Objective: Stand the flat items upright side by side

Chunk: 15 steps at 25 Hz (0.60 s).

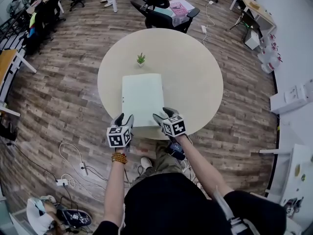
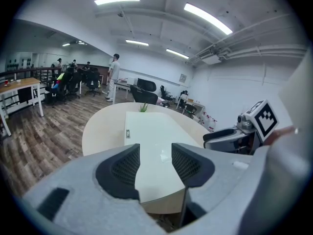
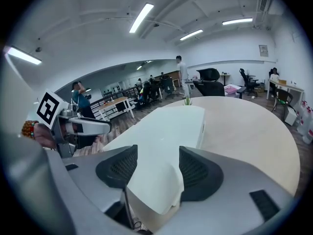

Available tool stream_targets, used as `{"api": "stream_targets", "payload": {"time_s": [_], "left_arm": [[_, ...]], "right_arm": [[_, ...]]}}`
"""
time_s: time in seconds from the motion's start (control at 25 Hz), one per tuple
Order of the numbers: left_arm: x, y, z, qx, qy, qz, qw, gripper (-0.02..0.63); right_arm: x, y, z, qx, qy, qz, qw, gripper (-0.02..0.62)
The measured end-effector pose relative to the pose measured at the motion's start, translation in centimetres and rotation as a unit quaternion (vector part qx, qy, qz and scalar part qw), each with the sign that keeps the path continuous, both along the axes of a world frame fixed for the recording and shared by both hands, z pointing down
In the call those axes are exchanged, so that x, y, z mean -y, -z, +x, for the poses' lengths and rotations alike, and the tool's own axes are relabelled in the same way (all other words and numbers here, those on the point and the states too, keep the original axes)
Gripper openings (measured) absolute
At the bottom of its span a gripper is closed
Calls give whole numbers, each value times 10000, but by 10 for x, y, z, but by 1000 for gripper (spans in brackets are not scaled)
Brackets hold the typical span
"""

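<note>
Pale-green flat item (image 1: 142, 99) lies on the round table (image 1: 195, 77), its near corners sitting between the half-open jaws of our left gripper (image 1: 123, 119) and right gripper (image 1: 164, 114), and we see neither clamping it.

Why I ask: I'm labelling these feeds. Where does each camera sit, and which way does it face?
Head view: on the person's head, looking steeply down at the round table and pale green folder; both forearms, left tongs and right tongs show.
Left gripper view: on the left tongs, facing along the folder toward the plant; own open jaws, right tongs at right.
Right gripper view: on the right tongs, facing likewise; own open jaws, left tongs at left.
Shared by both gripper views: folder, plant.
</note>
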<state>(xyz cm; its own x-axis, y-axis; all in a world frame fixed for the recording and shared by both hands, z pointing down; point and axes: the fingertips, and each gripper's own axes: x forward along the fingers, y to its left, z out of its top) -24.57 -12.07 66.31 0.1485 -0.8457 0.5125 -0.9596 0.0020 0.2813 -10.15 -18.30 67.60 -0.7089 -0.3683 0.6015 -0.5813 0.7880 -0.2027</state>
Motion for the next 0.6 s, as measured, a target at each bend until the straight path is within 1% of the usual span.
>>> {"api": "stream_targets", "payload": {"time_s": [0.2,0.48,0.6], "left_arm": [[7,29,4,171,-57,309,9994,201],[8,69,15,346,-148,729,9966,201],[9,94,23,419,-177,1074,9932,201]], "right_arm": [[4,28,-5,131,25,272,9995,267],[-3,67,-10,367,22,629,9973,264],[-5,87,-9,480,18,830,9954,259]]}}
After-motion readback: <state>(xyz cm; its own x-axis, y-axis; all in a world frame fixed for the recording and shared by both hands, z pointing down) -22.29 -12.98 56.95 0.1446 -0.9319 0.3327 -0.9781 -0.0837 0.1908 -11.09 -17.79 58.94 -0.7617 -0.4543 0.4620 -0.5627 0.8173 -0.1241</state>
